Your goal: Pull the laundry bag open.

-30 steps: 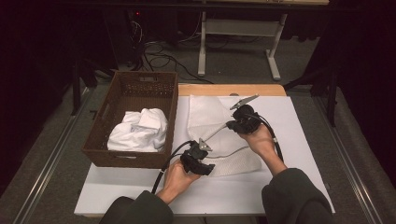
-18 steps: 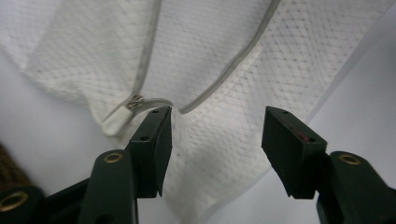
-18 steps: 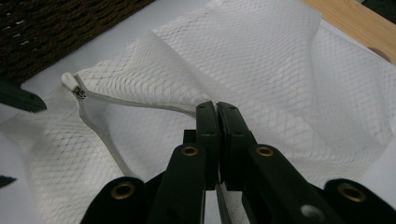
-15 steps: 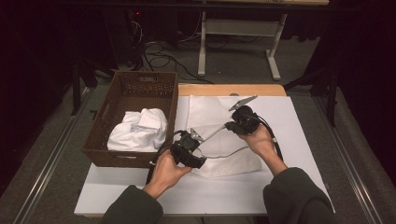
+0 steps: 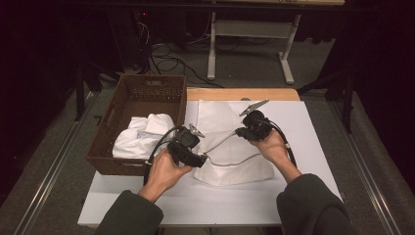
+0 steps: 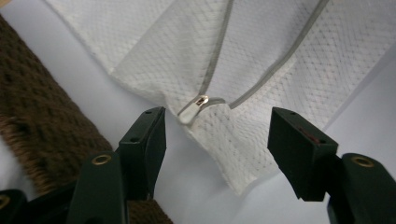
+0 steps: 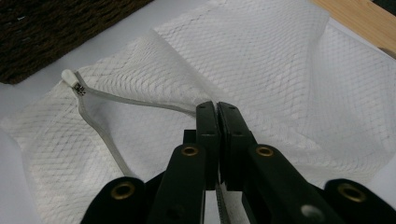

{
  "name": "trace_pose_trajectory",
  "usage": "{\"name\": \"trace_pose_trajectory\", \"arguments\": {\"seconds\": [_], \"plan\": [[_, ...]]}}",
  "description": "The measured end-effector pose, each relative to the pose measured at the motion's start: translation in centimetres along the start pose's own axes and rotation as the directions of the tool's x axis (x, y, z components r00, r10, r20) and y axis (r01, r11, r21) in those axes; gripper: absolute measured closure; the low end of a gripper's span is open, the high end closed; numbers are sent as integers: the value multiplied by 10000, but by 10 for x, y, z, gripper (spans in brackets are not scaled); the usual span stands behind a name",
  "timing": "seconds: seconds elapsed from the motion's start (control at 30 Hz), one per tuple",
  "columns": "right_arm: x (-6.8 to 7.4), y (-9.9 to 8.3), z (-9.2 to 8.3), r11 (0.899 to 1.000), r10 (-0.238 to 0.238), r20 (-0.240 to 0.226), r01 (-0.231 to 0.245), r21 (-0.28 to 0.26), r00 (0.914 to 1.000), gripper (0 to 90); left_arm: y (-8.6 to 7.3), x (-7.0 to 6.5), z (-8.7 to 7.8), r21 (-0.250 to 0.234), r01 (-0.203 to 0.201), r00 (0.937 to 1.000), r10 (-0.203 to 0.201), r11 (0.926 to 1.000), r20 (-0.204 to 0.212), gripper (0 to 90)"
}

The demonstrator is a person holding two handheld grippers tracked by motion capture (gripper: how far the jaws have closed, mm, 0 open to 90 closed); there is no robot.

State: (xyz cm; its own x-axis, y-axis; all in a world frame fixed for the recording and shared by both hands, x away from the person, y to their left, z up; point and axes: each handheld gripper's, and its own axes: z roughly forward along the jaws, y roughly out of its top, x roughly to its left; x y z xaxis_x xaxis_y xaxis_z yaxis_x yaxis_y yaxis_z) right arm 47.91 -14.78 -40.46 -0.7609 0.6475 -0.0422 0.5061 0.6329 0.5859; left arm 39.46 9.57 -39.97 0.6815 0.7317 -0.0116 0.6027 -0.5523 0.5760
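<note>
A white mesh bag (image 5: 230, 159) with a grey zipper lies on the white table (image 5: 313, 147). My right gripper (image 5: 239, 132) is shut on the bag's zipper edge and lifts it a little; in the right gripper view its jaws (image 7: 217, 109) pinch the zipper tape of the mesh bag (image 7: 280, 60). The zipper pull (image 7: 71, 77) sits at the far end of the open zipper. My left gripper (image 5: 199, 157) is open at that end, and its jaws (image 6: 217, 135) stand wide apart on either side of the zipper pull (image 6: 194, 107), just short of it.
A brown wicker basket (image 5: 147, 83) with white cloths (image 5: 142, 137) inside stands at the table's left, close beside my left gripper; its wall (image 6: 37, 116) is beside my left jaw. A wooden strip (image 5: 244, 94) runs along the table's far edge.
My left gripper has moved left and away from the bag's front edge to the zipper pull near the basket. The right gripper has kept its hold in place.
</note>
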Motion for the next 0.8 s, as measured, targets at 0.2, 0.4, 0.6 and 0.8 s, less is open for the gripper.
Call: {"name": "trace_pose_trajectory", "arguments": {"seconds": [0.2, 0.4, 0.6, 0.8], "plan": [[-1, 0, 1, 9999, 123, -84, -123, -3, 9999, 888, -1, 18, -15, 19, 403, 9986, -402, 9992, -339, 365], [-1, 0, 1, 10000, 7, -78, -7, 5, 10000, 888, -4, 37, -29, 52, 811, 9938, -804, 9967, -772, 345], [-1, 0, 2, 10000, 11, -81, -11, 9, 10000, 888, -7, 59, -39, 14, 1372, 9841, -1361, 9905, -1145, 334], [-1, 1, 2, 10000, 37, -55, -37, -5, 10000, 888, -11, 79, -36, 271, 1958, 9726, -1906, 9803, -1335, 350]]}}
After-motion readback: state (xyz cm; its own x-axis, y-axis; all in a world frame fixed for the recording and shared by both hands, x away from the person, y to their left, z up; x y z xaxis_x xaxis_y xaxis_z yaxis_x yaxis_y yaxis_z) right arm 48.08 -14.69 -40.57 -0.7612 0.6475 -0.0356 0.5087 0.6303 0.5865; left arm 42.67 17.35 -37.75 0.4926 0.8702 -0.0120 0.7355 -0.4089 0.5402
